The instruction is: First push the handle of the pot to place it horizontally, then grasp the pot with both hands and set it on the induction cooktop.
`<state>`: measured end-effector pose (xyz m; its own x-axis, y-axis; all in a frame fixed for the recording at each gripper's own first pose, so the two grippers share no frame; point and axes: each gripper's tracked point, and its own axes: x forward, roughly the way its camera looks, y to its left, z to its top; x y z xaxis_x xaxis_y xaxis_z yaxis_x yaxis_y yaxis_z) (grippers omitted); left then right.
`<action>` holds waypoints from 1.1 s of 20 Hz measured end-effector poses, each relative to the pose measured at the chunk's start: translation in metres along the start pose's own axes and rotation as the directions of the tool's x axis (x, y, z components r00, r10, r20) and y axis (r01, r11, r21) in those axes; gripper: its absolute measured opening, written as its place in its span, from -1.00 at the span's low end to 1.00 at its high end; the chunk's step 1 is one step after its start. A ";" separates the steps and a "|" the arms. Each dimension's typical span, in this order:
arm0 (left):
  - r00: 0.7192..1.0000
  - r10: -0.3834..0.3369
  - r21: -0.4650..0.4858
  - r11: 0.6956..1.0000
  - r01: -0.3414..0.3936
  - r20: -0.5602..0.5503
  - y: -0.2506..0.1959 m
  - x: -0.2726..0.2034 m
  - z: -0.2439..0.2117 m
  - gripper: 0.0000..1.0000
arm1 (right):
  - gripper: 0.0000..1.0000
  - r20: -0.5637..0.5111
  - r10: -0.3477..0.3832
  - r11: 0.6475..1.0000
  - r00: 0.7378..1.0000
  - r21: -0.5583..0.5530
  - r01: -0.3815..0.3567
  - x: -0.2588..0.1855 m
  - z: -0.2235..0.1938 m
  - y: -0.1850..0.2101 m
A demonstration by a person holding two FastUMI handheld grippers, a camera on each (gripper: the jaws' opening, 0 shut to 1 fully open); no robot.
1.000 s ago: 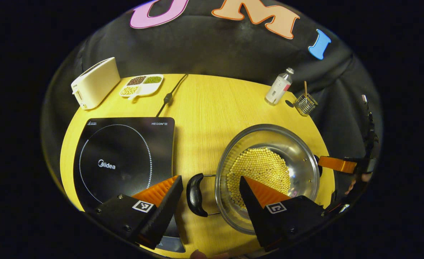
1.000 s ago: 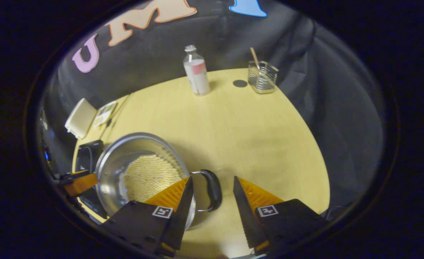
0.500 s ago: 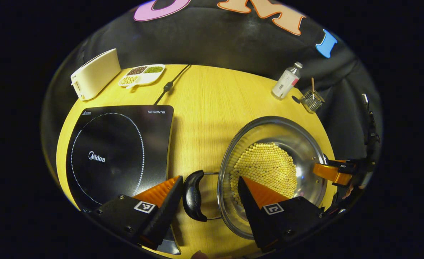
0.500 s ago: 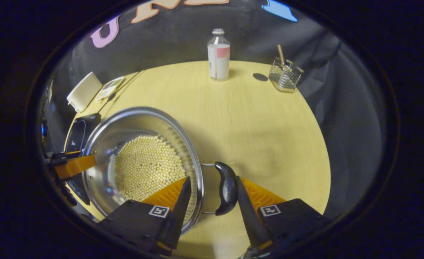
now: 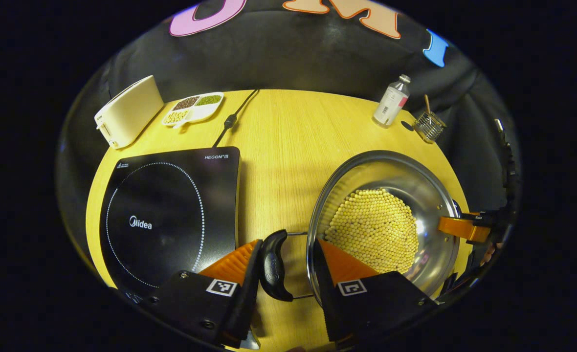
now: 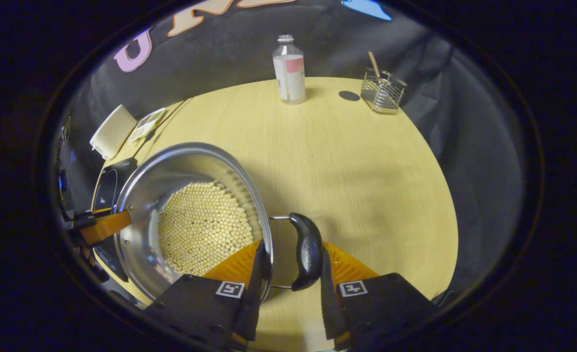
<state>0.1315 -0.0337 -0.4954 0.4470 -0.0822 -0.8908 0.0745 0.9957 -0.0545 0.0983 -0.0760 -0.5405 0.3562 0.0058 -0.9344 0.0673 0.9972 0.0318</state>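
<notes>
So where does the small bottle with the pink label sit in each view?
Left gripper view: the bottle stands upper right, at the table's far edge, left of the wire basket.
Right gripper view: the bottle stands top centre, again left of the wire basket.
Shared landmark: the wire basket.

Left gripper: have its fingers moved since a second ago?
Yes. The left gripper has narrowed inward around the pot handle; one finger now reaches it.
</notes>
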 end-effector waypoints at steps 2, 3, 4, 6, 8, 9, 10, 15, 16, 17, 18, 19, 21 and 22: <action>1.000 -0.016 -0.033 0.999 0.015 -0.011 0.000 0.000 -0.002 0.21 | 0.01 0.005 0.005 1.000 1.000 0.007 -0.005 -0.001 0.001 0.001; 1.000 -0.023 -0.041 0.999 0.022 -0.019 0.001 0.001 -0.002 0.14 | 0.01 0.019 0.006 1.000 1.000 0.001 -0.006 -0.005 0.004 0.002; 0.999 -0.028 -0.052 0.998 0.026 -0.041 0.001 0.000 -0.006 0.12 | 0.01 0.035 0.004 1.000 0.999 -0.018 -0.003 -0.007 0.008 0.003; 0.998 -0.028 -0.072 0.997 0.024 -0.052 0.001 -0.001 -0.007 0.07 | 0.00 0.041 0.013 0.999 0.999 -0.033 -0.012 -0.009 0.012 0.004; 0.999 -0.024 -0.066 0.998 0.021 -0.045 0.000 -0.005 -0.005 0.07 | -0.16 0.030 0.021 1.000 0.999 -0.013 -0.020 -0.011 0.010 0.005; 0.998 -0.019 -0.058 0.998 0.016 -0.053 0.001 -0.009 -0.005 0.06 | -0.14 0.032 0.026 1.000 0.999 -0.014 -0.026 -0.011 0.011 0.004; 0.999 -0.013 -0.056 0.998 0.010 -0.050 0.001 -0.013 -0.004 0.06 | -0.16 0.032 0.032 0.999 0.999 -0.013 -0.032 -0.011 0.012 0.004; 0.999 0.041 -0.038 0.998 -0.042 -0.036 0.015 -0.043 0.007 0.05 | -0.05 0.037 0.087 0.996 0.996 -0.001 -0.087 -0.017 0.016 0.021; 0.998 0.054 -0.042 0.998 -0.056 -0.034 0.019 -0.051 0.007 0.05 | -0.05 0.038 0.101 0.995 0.994 -0.002 -0.101 -0.024 0.017 0.028; 0.997 0.070 -0.047 0.996 -0.071 -0.025 0.026 -0.060 0.008 0.10 | -0.16 0.040 0.117 0.993 0.992 -0.006 -0.117 -0.028 0.016 0.036; 0.996 0.083 -0.050 0.995 -0.083 -0.016 0.032 -0.067 0.009 0.10 | -0.16 0.044 0.132 0.991 0.990 -0.009 -0.132 -0.033 0.018 0.046; 0.995 0.095 -0.058 0.994 -0.095 -0.008 0.040 -0.075 0.009 0.05 | -0.16 0.051 0.145 0.989 0.988 -0.015 -0.144 -0.036 0.019 0.053; 0.994 0.110 -0.074 0.991 -0.110 0.000 0.055 -0.087 0.009 0.05 | -0.16 0.059 0.161 0.987 0.985 -0.031 -0.160 -0.042 0.020 0.075; 0.994 0.111 -0.079 0.991 -0.110 0.007 0.064 -0.092 0.010 0.05 | -0.16 0.062 0.164 0.986 0.984 -0.036 -0.162 -0.045 0.021 0.086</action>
<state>0.1039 0.0376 -0.4130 0.4590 0.0289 -0.8880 -0.0464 0.9989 0.0086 0.1076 0.0078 -0.4879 0.4194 0.1650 -0.8927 -0.0249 0.9851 0.1704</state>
